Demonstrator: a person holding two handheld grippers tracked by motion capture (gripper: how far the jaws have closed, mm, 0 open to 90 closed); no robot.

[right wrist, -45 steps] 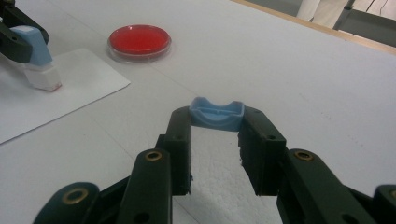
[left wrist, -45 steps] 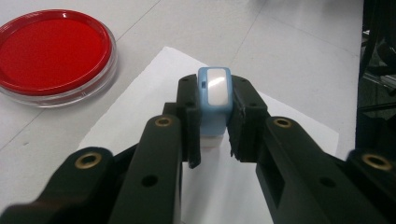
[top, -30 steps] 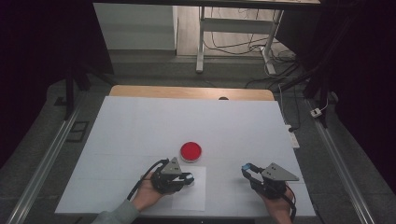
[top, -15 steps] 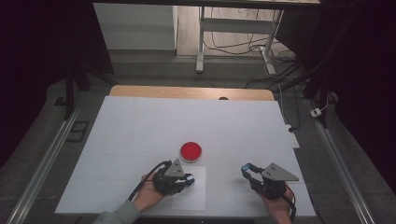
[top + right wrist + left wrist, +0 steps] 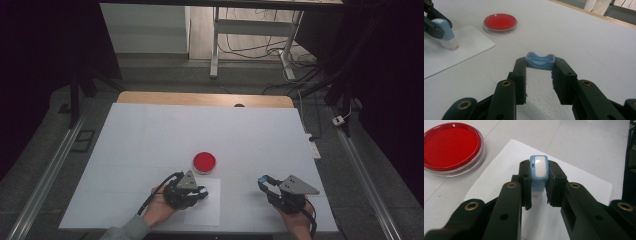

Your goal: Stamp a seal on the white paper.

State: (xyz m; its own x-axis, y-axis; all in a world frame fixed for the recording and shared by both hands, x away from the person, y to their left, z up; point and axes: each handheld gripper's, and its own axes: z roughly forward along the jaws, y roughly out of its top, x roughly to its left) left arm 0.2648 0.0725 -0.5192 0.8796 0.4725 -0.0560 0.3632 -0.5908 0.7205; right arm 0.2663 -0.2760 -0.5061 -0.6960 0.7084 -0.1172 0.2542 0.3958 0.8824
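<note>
My left gripper (image 5: 199, 192) (image 5: 538, 176) is shut on a small blue-and-white stamp (image 5: 538, 168), which stands over a white sheet of paper (image 5: 576, 185). In the right gripper view the stamp (image 5: 446, 32) points down with its reddish lower end on the paper (image 5: 466, 46). A round red dish (image 5: 204, 161) (image 5: 449, 145) (image 5: 500, 21) sits just beyond the sheet. My right gripper (image 5: 263, 181) (image 5: 540, 66) is shut on a blue cap (image 5: 540, 61), held low over the table to the right of the paper.
The white table (image 5: 200, 125) stretches far ahead of both hands, with a wooden edge (image 5: 200, 99) at the back. Beyond it are a metal stand (image 5: 215, 45) and loose cables (image 5: 300, 85) on the floor. A rail (image 5: 47, 170) runs along the table's left side.
</note>
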